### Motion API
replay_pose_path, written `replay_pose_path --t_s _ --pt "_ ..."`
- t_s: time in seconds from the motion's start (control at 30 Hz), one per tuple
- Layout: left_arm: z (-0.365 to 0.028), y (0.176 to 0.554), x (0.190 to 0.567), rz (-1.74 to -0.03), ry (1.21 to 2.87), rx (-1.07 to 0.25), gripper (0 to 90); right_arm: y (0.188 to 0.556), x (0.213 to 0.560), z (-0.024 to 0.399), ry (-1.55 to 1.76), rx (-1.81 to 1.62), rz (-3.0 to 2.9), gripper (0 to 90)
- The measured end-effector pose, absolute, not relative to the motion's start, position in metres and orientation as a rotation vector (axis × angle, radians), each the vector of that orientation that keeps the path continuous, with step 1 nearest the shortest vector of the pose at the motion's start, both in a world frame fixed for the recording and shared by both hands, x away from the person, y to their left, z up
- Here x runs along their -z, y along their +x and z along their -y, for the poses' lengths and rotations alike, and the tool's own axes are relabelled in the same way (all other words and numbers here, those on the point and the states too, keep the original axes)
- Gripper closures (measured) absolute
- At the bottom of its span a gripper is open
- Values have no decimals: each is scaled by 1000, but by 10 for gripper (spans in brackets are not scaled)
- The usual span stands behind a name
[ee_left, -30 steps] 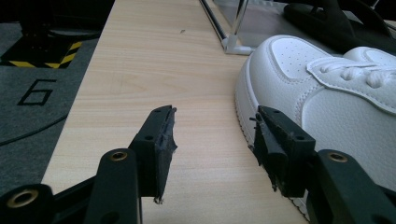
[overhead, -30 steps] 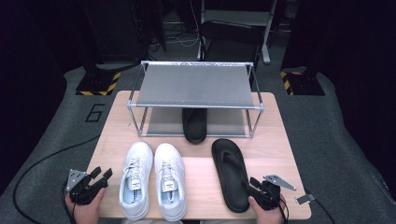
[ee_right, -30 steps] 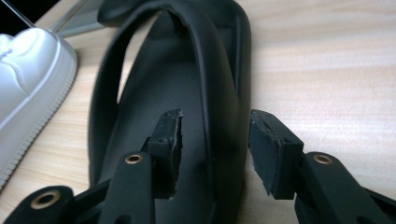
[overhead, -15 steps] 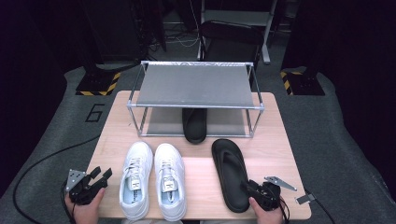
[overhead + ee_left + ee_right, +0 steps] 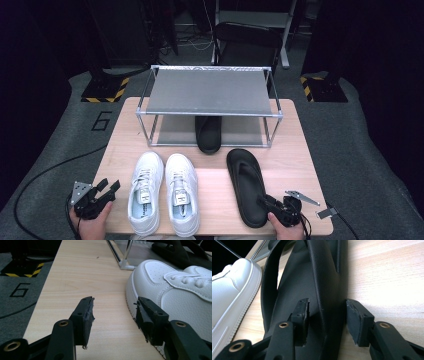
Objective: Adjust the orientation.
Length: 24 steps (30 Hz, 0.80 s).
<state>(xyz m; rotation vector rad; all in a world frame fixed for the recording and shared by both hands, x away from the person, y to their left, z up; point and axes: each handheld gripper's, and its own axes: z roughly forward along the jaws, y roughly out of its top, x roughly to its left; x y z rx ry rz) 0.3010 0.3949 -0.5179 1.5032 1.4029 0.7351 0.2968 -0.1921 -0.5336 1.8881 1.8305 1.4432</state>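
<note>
While neither hand has shifted over the last second | right hand-held gripper (image 5: 267, 202) half open astride the heel edge of the black slipper (image 5: 246, 185), 5 o'clock on the surface (image 5: 300, 150) (pad pressure: cannot tell) | left hand-held gripper (image 5: 111, 187) open, empty, 7 o'clock | judged: grasp pending, no lift yet

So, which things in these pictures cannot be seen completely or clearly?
- Second black sandal, high view: its far half is hidden under the metal rack.
- Near black sandal, right gripper view: whether the right tongs press its raised edge cannot be told; the gaps are in shadow.
- White sneakers, high view: the tongue labels are too small to read.
- Left sneaker, left gripper view: the right edge cuts it off beside the open left tongs.
</note>
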Motion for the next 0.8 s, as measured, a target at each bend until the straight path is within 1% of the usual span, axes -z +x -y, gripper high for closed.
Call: replay_pose_path --t_s 0.17,0.27,0.3,0.8 --pt "-395 301 518 -1402 1502 -736 472 297 533 191 1896 -1432 -1828 566" --pt "-395 302 518 -1401 1504 -736 472 296 532 192 1905 -1436 -1822 598" --pt "-395 302 518 -1401 1502 -737 472 296 532 194 1910 -1460 -1801 628" --pt "-395 302 518 -1399 1503 -736 473 295 532 192 1922 -1515 -1762 652"
